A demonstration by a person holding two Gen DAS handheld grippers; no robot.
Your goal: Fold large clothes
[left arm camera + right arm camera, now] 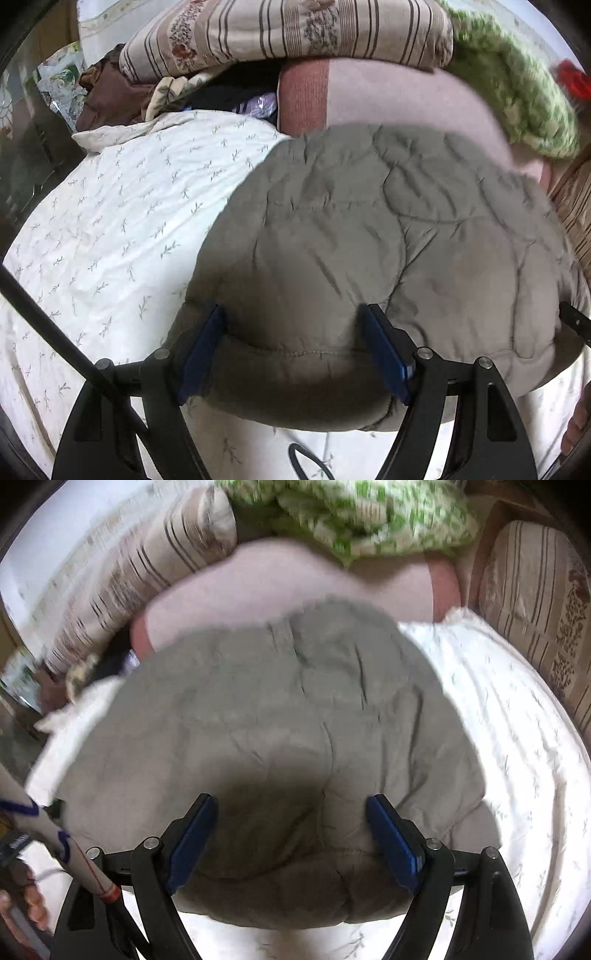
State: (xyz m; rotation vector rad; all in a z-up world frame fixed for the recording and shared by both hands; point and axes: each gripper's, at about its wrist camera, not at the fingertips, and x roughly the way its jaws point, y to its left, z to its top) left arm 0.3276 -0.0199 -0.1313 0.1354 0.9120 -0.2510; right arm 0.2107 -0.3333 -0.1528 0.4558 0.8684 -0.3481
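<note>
Jacket hem between both tongs.

A bed under a white sheet printed with small leafy sprigs fills the scene. At twelve o'clock a pink mattress edge shows beneath a striped floral pillow. A green-and-white knitted blanket lies toward two o'clock. At ten o'clock, brown cloth is heaped. Soft daylight falls evenly.

Bed: covered by white sheet with small leaf sprigs.
On bed, centre: grey-green quilted coat, spread flat.
On bed, far end: pink blanket, striped floral cushions, green-and-white bedding.
</note>
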